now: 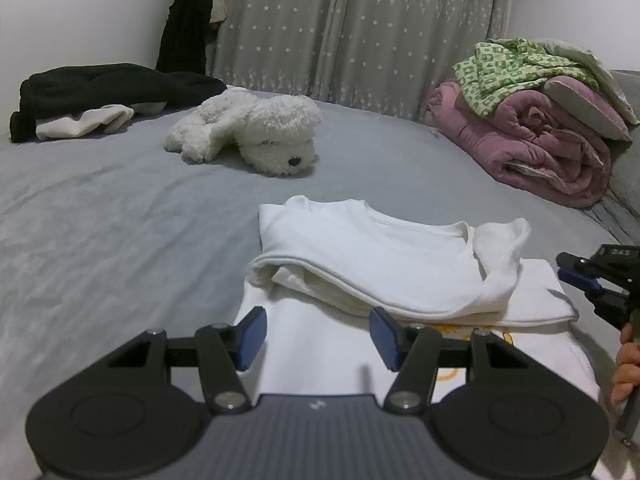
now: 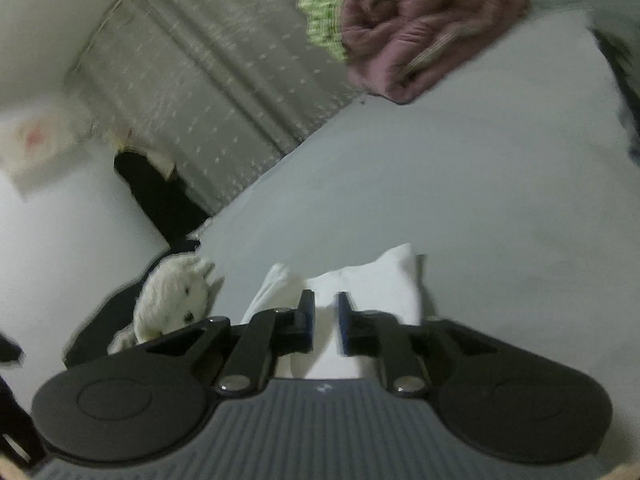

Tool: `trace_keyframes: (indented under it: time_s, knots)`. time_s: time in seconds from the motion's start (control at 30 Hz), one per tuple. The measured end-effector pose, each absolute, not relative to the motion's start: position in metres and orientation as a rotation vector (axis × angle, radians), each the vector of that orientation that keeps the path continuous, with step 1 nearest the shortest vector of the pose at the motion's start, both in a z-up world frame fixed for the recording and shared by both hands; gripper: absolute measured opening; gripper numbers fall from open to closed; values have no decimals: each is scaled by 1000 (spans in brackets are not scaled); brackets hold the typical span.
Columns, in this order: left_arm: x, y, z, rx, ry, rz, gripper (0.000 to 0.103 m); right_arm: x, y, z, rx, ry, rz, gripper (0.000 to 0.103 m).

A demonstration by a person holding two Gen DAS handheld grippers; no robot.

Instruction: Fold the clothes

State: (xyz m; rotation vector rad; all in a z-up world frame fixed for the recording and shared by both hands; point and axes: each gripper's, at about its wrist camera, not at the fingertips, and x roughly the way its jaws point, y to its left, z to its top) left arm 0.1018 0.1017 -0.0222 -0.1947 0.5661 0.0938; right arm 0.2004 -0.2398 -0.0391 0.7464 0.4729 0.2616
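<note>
A white T-shirt (image 1: 380, 256) lies on the grey bed (image 1: 100, 220), its upper half folded over the lower part, where a yellow print (image 1: 460, 330) peeks out. My left gripper (image 1: 316, 320) hovers open over the shirt's near part, with nothing between its blue pads. My right gripper (image 1: 566, 267) is at the shirt's right edge, clear of the cloth, with a person's hand (image 1: 626, 368) on it. In the blurred, rolled right wrist view the right gripper (image 2: 325, 304) shows a narrow gap between its pads with no cloth pinched. The shirt (image 2: 380, 280) lies beyond it.
A white plush dog (image 1: 256, 132) lies mid-bed behind the shirt. Black clothes (image 1: 112, 84) are piled far left. A rolled pink quilt (image 1: 552, 148) with a green patterned cloth (image 1: 508, 68) on top sits far right. A starred curtain (image 1: 340, 20) hangs behind.
</note>
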Motion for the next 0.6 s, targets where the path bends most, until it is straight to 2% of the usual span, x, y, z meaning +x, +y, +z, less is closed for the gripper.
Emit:
trace_keyframes:
  time_s: [0.03,0.1,0.13,0.17,0.37,0.6]
  knots:
    - [103,102,-21,-190,562,95,58,201,-244,-41,792,477,271,21]
    - [106,102,-18,-183,552,94,58,200,-244,-41,839,474,310,34]
    - [107,101,-17,-182,546,92,58,200,-243,-41,860,471,330,47]
    - [110,101,-14,-185,542,81,58,200,-242,-41,880,469,351,50]
    - [141,77,-7,-187,533,-24,57,200,-233,-32,812,477,349,50]
    - [191,12,-21,-122,598,-168,57,200,-243,-37,817,477,299,50]
